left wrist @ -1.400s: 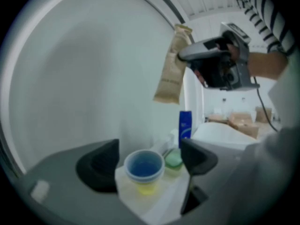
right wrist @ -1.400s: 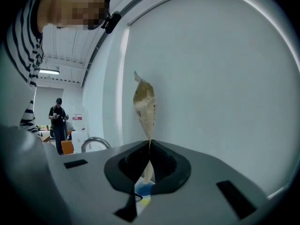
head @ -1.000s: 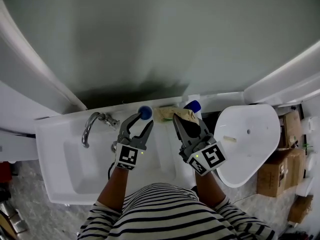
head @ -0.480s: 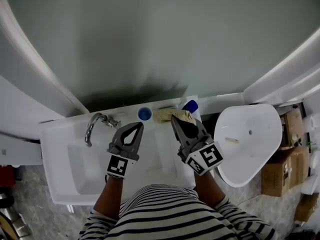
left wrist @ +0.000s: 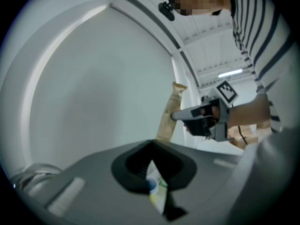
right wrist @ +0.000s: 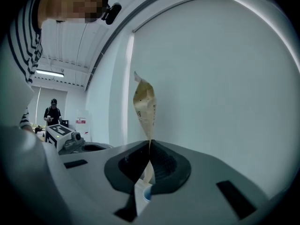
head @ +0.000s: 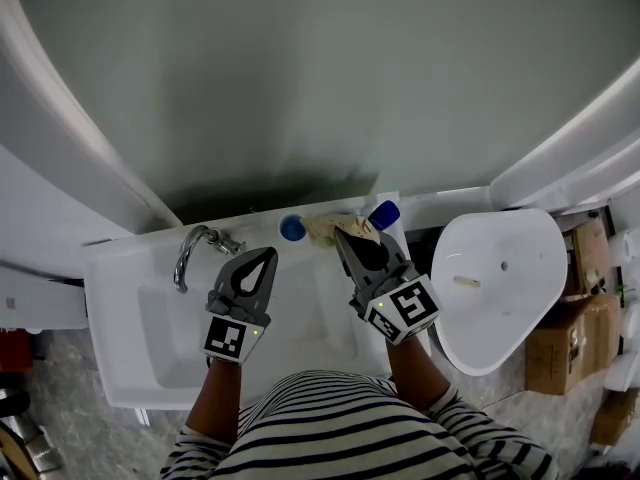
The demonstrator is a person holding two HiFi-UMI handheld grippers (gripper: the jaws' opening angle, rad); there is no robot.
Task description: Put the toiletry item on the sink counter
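The toiletry item, a small blue-capped bottle (head: 291,229), stands free just past the clenched, empty left tongs (head: 268,254), on the tabletop (head: 120,268) ledge right of the faucet (head: 195,250). The right tongs (head: 341,235) pinch a tan paper pouch (head: 326,228) farther right of the faucet. The bottle looks light, rigid and slick; I'd grip its body just under the cap.

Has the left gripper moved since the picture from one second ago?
Yes. The left gripper has drawn back from the blue-capped bottle, which stands right of the faucet, and now hangs over the basin. Its jaws are shut and empty.
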